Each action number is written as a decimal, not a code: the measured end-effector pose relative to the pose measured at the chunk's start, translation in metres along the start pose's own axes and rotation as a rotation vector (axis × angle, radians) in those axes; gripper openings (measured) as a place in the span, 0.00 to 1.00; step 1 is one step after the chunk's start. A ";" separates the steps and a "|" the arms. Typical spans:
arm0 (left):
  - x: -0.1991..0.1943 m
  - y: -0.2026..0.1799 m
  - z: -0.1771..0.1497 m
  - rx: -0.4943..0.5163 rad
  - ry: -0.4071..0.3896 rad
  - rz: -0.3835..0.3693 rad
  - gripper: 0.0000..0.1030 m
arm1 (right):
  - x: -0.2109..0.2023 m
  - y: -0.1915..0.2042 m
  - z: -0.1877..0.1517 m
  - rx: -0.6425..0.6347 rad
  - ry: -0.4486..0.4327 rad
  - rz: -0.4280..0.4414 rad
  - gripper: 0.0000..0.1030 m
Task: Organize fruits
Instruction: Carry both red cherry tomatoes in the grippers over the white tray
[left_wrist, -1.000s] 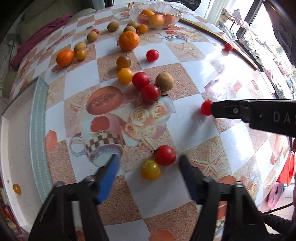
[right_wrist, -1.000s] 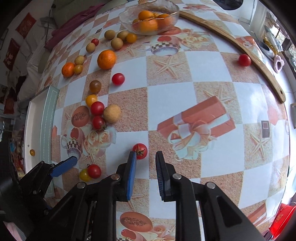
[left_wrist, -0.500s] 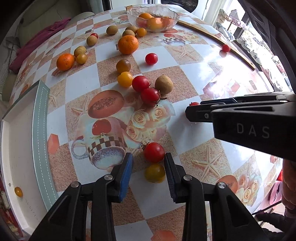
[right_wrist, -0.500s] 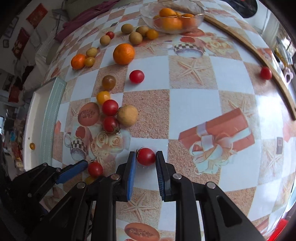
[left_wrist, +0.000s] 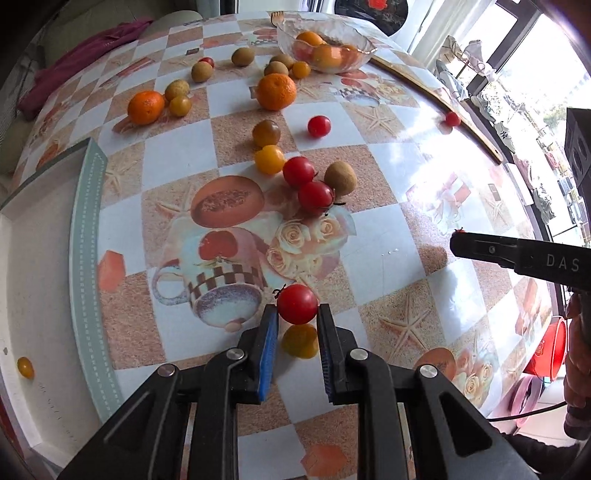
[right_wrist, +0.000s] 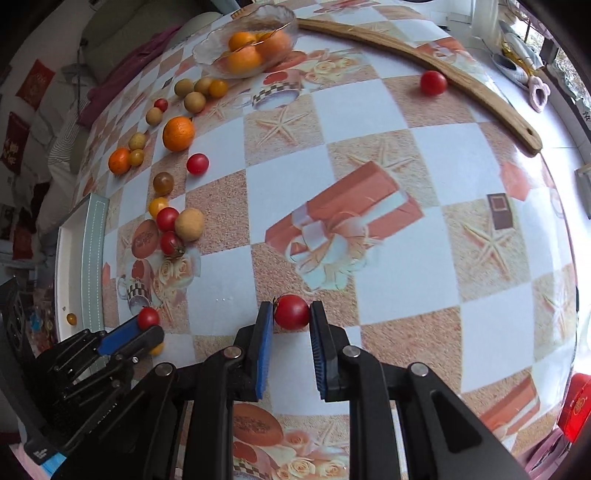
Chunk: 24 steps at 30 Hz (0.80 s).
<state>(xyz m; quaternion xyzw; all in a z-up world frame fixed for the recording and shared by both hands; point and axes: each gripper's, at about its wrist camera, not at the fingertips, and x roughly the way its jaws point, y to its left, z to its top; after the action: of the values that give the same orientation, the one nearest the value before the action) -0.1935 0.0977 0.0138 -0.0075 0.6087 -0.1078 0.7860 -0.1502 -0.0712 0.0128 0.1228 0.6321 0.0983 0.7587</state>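
My left gripper (left_wrist: 295, 314) is shut on a red cherry tomato (left_wrist: 297, 303), held above a yellow tomato (left_wrist: 300, 340) on the table. My right gripper (right_wrist: 291, 314) is shut on another red cherry tomato (right_wrist: 291, 311), lifted off the cloth. The left gripper also shows in the right wrist view (right_wrist: 147, 325) with its tomato. Scattered on the table are red tomatoes (left_wrist: 306, 182), a kiwi (left_wrist: 340, 178), yellow tomatoes (left_wrist: 269, 159) and oranges (left_wrist: 276, 91). A glass bowl (left_wrist: 325, 26) at the far end holds oranges.
A white tray with a green rim (left_wrist: 86, 236) lies at the left, with one small yellow tomato (left_wrist: 25, 367) in it. A wooden strip (right_wrist: 406, 51) runs along the far right edge, a red tomato (right_wrist: 433, 82) beside it.
Both grippers have closed on their tomatoes and lifted them. The left gripper went from wide open to shut; the right gripper pulled away to the right in the left view.
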 end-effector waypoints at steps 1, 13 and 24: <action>-0.003 0.002 0.000 0.000 -0.003 -0.003 0.22 | -0.001 0.000 0.000 0.004 -0.001 0.000 0.21; -0.026 0.027 0.005 -0.054 -0.036 -0.019 0.22 | -0.001 0.006 -0.001 0.015 -0.006 0.003 0.21; -0.047 0.053 0.005 -0.113 -0.080 0.013 0.22 | -0.009 0.031 0.003 -0.043 -0.023 0.013 0.21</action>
<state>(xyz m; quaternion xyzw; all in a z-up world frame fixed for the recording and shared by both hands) -0.1915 0.1572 0.0525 -0.0523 0.5821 -0.0676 0.8086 -0.1489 -0.0442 0.0313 0.1115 0.6204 0.1152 0.7677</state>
